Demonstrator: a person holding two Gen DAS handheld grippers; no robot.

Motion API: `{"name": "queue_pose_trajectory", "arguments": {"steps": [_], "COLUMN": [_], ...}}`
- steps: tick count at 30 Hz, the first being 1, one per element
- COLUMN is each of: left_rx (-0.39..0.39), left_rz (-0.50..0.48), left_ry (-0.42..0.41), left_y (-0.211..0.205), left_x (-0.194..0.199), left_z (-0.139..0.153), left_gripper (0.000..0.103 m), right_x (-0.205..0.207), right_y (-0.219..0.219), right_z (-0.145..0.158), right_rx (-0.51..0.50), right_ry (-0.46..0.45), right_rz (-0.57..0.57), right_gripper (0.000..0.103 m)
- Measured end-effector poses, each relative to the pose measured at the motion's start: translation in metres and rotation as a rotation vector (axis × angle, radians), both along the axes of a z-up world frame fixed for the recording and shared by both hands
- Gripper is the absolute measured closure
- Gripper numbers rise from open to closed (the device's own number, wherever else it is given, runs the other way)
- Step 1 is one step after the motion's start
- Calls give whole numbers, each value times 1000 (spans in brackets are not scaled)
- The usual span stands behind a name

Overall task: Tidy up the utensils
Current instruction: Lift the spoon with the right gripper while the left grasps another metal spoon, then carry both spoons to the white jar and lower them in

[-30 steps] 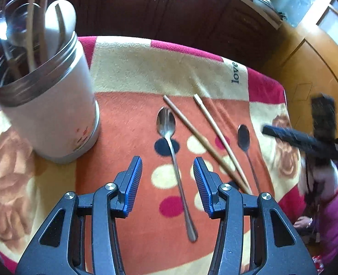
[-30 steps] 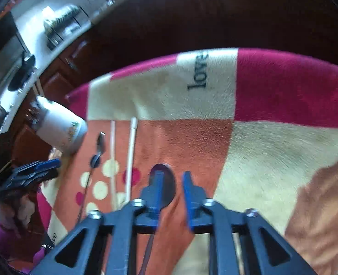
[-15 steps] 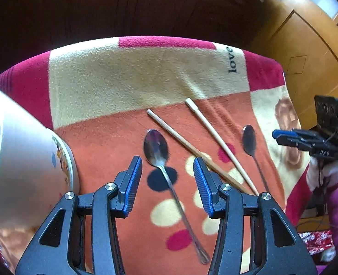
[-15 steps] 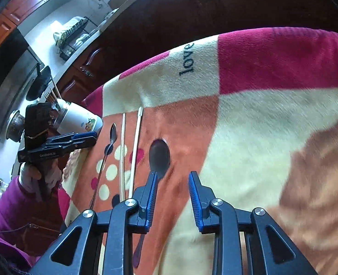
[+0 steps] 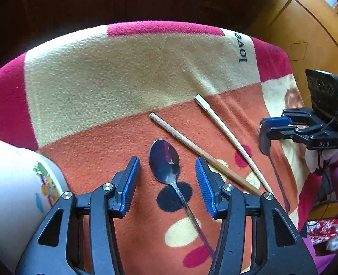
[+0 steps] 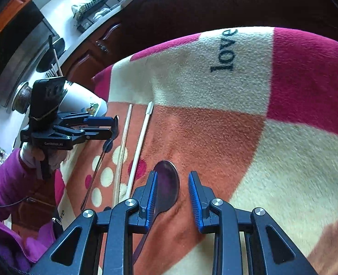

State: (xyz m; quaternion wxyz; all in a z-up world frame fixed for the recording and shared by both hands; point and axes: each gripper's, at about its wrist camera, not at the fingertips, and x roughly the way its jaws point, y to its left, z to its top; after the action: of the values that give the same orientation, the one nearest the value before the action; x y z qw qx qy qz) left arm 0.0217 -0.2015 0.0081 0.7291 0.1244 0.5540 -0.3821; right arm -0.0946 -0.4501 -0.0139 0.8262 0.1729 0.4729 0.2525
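- Steel spoon (image 5: 165,160) lies flat on the fleece blanket (image 5: 127,75) that covers the tabletop, bowl up-frame between the blue pads of the left tool (image 5: 167,178), handle running down-frame and a bit right, under the tool's right finger.
- Left tool: jaws opening, spoon bowl in the gap, pads not touching it, nothing held.
- Key relation: spoon's long axis runs roughly along the left tool's pointing line, so the jaws straddle it across the width; judged good for a pinch at the neck after a short drop.
- Second spoon (image 6: 167,184), darker, sits by the right tool (image 6: 172,197): bowl between the pads but hard against the left pad, handle passing under that left finger.
- Right tool: jaws partway apart, gap narrower than the left tool's, nothing gripped; can't tell if the left pad touches the bowl.
- Two chopsticks (image 5: 205,155) lie between the spoons, slanted, tips converging near the left tool's right finger; risk of snagging one when closing.
- White utensil holder (image 5: 12,183) at left edge of the left wrist view, just beside the left tool; left hand is the nearer one to it.
- Each hand is lined up on its own spoon; neither lifted yet.
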Motion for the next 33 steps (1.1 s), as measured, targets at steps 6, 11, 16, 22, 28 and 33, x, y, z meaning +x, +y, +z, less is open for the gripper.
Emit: {"name": "queue_pose_trajectory", "arguments": {"steps": [6,11,16,22,28,33], "left_rx": [15,-1,-59,-152,-294,-415], "left_rz": [-43,-35,15,114,253,389], "left_ry": [-29,-37,-25,-66,-126,-198], "left_y": [-8,-7,5,30,70,118], "left_x": [-3,-6,-18,-37,-49,-50], "left_z": [-1,2,12,48,101,152], "left_gripper": [80,102,102,102,102,102], "right_x": [8,-9,-33,-55,-69,-72], "right_y": [4,14,13,-1,-12,-18], "right_z": [0,8,25,51,89,123], "right_rx": [0,-48,-60,-34,29,91], "right_ry": [-5,-57,-111,-170,-274,-368], "right_rz": [40,-26,-112,-228,-342,-444], "right_gripper": [85,101,102,101,102,102]}}
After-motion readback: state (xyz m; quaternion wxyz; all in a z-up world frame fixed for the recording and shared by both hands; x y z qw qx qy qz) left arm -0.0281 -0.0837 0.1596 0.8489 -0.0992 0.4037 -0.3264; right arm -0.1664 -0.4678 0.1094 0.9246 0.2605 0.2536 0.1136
